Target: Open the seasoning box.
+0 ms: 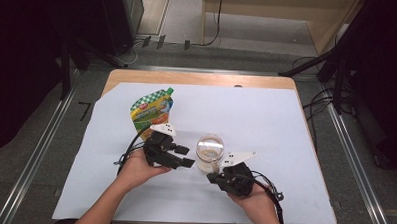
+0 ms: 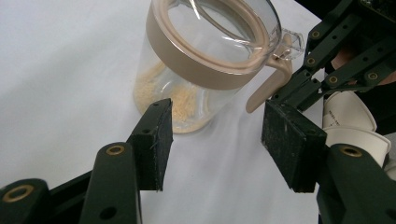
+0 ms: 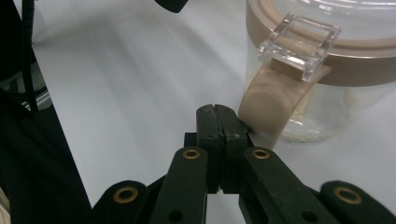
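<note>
At the centre of the high view stands the clear jar point(image 1: 209, 151). The right gripper point(image 3: 217, 112), jaws pressed together, seemingly nudges its tan latch point(image 3: 266, 103) to unclasp it; the left gripper point(image 2: 215, 135) waits spread, empty, beside it.

A clear round plastic jar point(image 1: 209, 152) with a beige lid band, beige strap and pale yellow crumbs stands on a white paper-like table cover point(image 1: 266, 119) near a green-and-white chequered, yellow-and-orange foil pouch point(image 1: 151, 113).
</note>
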`<state>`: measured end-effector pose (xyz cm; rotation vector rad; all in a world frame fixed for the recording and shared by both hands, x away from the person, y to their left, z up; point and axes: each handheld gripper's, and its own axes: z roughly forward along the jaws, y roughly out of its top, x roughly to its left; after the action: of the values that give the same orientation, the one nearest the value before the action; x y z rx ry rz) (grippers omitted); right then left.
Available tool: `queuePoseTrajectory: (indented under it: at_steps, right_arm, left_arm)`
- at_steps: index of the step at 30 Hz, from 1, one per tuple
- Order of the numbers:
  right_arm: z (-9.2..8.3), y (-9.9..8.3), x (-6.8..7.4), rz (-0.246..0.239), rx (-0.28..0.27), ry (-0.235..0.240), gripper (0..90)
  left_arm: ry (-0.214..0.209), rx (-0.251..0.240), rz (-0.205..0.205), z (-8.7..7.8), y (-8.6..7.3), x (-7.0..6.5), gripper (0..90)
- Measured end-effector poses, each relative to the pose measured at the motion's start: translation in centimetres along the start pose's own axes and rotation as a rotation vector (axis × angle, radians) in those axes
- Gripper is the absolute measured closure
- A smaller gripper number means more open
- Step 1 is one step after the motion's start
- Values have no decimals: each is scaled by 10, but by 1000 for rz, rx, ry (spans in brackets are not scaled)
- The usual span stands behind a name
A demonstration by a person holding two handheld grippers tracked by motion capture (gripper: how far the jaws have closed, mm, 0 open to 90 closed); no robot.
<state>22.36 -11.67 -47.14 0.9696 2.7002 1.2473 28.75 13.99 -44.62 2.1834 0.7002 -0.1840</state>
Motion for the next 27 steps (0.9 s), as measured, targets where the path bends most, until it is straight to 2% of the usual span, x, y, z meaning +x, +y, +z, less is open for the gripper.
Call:
queuePoseTrajectory:
  at_steps: [9,17,24,27]
  right_arm:
    - [-3,-1,-5,2,7,-8,900]
    - [-11,-4,-14,31,22,-14,900]
    - [-19,-7,-28,72,27,-41,900]
    - [-24,-8,-37,91,27,-73,900]
  left_arm:
    - [-1,1,0,1,0,0,441]
    - [-3,3,-2,1,0,1,440]
    - [-4,12,0,4,0,0,438]
    - [-9,9,-5,5,0,0,437]
